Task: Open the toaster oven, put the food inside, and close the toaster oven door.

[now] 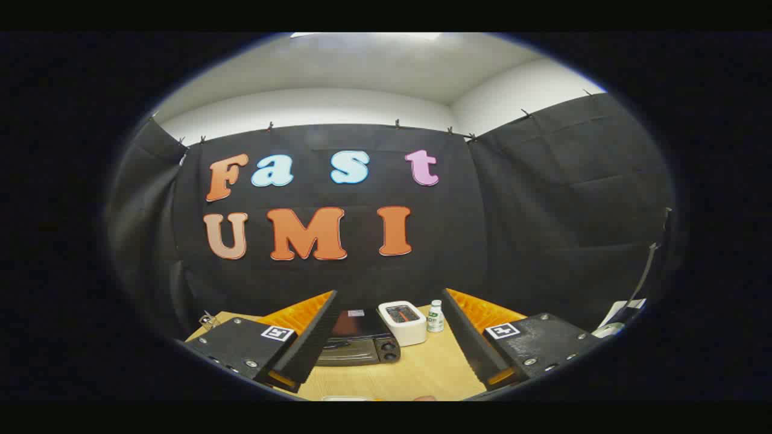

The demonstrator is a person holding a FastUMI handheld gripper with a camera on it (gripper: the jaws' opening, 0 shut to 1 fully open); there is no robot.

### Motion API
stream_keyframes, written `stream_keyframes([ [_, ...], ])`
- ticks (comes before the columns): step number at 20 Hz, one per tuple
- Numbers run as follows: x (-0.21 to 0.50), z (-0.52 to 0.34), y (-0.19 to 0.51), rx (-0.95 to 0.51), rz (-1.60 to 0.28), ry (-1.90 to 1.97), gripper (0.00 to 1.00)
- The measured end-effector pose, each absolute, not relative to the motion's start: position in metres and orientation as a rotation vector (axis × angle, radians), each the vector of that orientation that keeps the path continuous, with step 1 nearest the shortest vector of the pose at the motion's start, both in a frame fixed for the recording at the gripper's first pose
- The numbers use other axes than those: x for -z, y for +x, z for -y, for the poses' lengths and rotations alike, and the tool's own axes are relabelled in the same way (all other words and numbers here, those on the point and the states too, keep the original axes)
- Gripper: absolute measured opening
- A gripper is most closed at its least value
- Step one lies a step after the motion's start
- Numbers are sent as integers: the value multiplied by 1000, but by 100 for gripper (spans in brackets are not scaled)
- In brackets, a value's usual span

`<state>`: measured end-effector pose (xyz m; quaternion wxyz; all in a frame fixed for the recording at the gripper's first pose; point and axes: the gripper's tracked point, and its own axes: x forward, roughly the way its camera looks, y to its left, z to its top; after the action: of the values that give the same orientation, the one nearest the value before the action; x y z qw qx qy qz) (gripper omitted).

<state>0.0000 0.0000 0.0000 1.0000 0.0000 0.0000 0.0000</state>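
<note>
With its fingers spread and empty, the hand-held gripper [386, 337] hovers above the desk [416, 374], the closed toaster oven [359, 340] just ahead between them, so approach low and hook the door's top edge squarely.

Dark toaster oven [360, 343] on the wooden tabletop, beyond and between the spread fingers, door shut, two knobs at its right front corner, top slightly glossy. At the near table edge, a sliver of something pale, perhaps the food, too cropped to identify.
</note>
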Motion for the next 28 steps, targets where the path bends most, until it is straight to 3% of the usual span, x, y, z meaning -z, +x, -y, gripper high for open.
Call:
stream_keyframes([
  [11, -18, -13, 67, -212, 93, -127, 99],
  [14, 9, -14, 81, -286, 30, -49, 99],
  [18, 53, -23, 99, -251, -29, -3, 99],
  [28, 162, -139, 129, -301, -229, -13, 99],
])
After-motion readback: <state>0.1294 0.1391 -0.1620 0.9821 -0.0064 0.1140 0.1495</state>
